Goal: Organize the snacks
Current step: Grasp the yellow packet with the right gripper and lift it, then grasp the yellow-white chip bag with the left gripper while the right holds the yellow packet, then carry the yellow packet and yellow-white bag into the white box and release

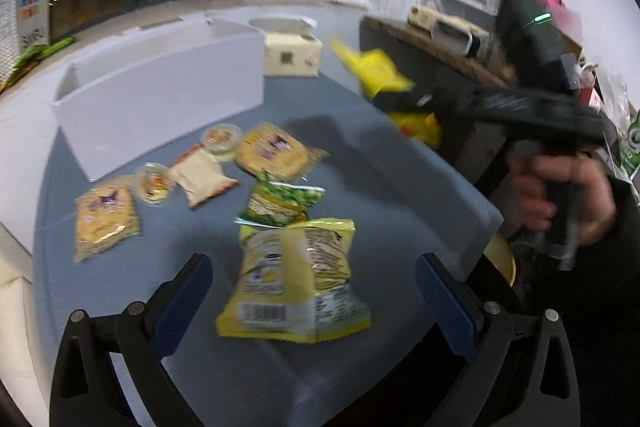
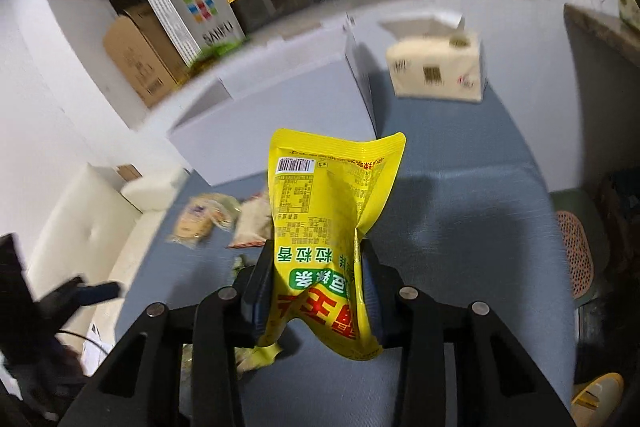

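Now carrying: yellow pouch toward the box

Clamped at mid-frame between the right gripper (image 2: 318,291) fingers, the yellow snack pouch (image 2: 332,195) hangs above the blue table (image 2: 460,227). Likely next: release it over the white box (image 2: 280,99), upper centre. The left gripper (image 1: 314,301) gapes wide and empty around a chip bag (image 1: 294,279).
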Available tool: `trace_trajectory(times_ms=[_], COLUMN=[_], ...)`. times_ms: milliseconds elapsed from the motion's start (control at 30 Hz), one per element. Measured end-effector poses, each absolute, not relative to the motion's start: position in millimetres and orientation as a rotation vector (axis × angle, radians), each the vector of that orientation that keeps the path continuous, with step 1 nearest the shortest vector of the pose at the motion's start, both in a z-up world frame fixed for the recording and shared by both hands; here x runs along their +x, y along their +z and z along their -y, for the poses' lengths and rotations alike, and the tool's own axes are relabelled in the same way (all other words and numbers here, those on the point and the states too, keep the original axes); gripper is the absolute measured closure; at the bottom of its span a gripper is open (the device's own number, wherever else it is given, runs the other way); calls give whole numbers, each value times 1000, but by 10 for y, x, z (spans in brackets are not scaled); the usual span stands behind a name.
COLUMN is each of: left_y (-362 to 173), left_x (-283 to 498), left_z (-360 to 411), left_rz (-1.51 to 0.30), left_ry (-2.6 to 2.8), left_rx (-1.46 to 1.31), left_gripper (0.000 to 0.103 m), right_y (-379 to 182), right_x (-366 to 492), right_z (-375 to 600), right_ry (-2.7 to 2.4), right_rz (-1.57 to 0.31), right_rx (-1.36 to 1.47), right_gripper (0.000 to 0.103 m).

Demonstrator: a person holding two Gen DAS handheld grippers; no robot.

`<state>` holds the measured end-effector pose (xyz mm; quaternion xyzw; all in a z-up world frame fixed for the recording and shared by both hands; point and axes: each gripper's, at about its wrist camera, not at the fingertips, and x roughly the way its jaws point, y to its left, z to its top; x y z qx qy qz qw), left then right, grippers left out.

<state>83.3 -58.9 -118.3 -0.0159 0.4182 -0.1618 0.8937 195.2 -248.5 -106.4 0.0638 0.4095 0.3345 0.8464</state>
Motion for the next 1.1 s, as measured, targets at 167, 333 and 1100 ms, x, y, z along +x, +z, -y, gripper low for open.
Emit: trace_trajectory(times_ms=[167,333,1100], left_y=[-1380,-1655,-281], left_x=[1079,1204,752], left_z=[703,700,-199], left_rz=[-947,-1019,-476], left_ry=[-326,-327,-159], left_rx=[-27,-42,-73], left_gripper=[0,26,44], right_y=[-838,-802,-736], right_x=[1684,1552,1652], right_z=[2741,2884,2380], right_ry=[697,687,781], right_rz=[-788,-766,-767], right_rx=[154,170,129], right_gripper=[61,61,61])
